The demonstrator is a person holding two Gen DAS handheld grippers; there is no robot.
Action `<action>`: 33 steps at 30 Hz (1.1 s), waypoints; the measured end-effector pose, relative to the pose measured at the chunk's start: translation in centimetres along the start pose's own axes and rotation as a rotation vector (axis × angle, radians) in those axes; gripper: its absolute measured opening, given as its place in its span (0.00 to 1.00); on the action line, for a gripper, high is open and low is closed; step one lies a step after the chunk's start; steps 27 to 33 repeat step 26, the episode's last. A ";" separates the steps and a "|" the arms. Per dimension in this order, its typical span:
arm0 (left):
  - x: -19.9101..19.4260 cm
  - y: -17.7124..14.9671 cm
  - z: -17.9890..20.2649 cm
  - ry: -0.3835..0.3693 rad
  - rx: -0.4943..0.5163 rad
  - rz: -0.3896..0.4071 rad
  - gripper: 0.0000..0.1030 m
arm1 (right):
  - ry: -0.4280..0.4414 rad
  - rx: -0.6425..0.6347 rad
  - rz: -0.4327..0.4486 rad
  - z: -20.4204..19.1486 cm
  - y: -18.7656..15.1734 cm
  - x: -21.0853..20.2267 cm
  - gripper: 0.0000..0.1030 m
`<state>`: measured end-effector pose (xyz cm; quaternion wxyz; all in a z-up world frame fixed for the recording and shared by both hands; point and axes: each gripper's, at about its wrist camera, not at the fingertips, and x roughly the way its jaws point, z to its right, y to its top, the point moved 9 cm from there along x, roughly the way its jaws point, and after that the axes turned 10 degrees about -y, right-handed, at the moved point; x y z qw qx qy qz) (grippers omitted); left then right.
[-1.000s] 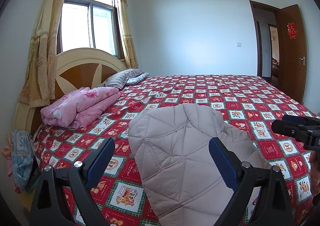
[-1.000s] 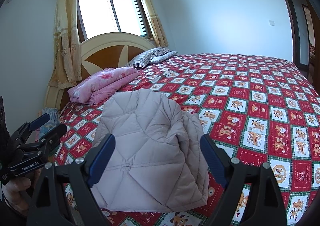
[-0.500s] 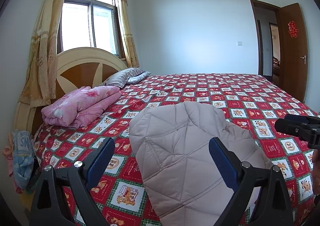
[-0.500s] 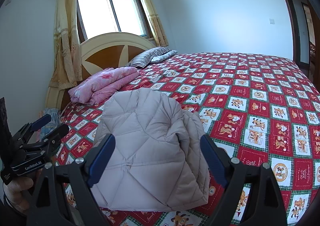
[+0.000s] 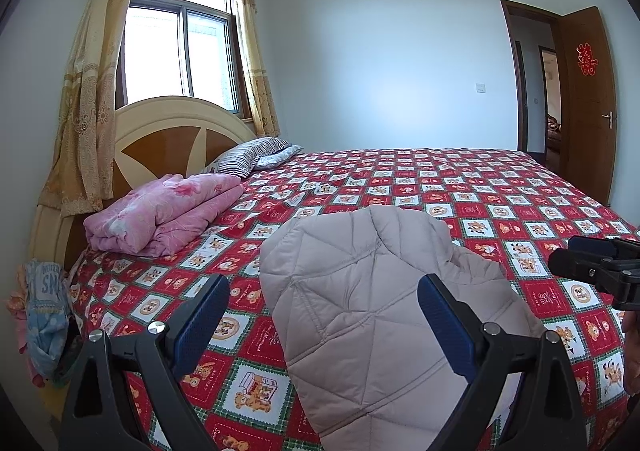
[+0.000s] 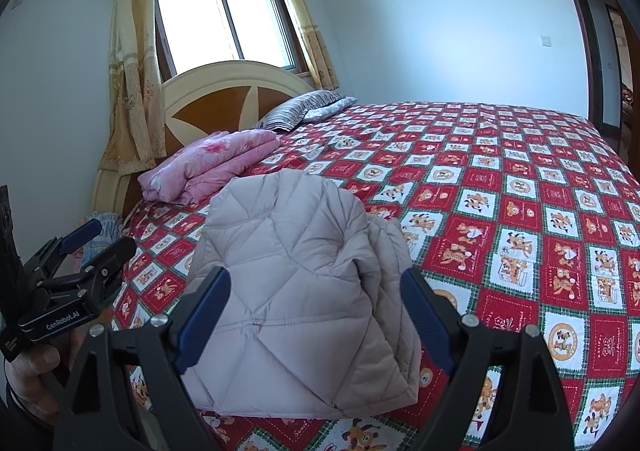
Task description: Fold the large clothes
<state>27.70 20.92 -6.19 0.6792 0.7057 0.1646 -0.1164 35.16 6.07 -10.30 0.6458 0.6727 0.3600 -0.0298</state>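
Jacket (image 5: 372, 315) folded, on bed (image 5: 500, 187) near its front edge, below pink quilt (image 5: 168, 211) | soft, puffy, light, likely slippery shell; pinch doubled edge | left gripper (image 5: 320, 325) jaws wide, empty | right gripper (image 6: 316, 319) jaws wide, empty

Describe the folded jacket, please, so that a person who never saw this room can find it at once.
Start at the large bed with the red cartoon-patterned bedspread. Near its front edge lies the folded quilted jacket, directly ahead of both open grippers. It is plain pale beige-pink with diamond stitching, unlike the folded pink floral blanket lying nearer the headboard.
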 end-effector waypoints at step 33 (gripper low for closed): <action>0.3 -0.3 0.5 0.017 0.025 0.010 0.93 | 0.000 0.009 0.001 0.2 -0.2 -0.2 0.86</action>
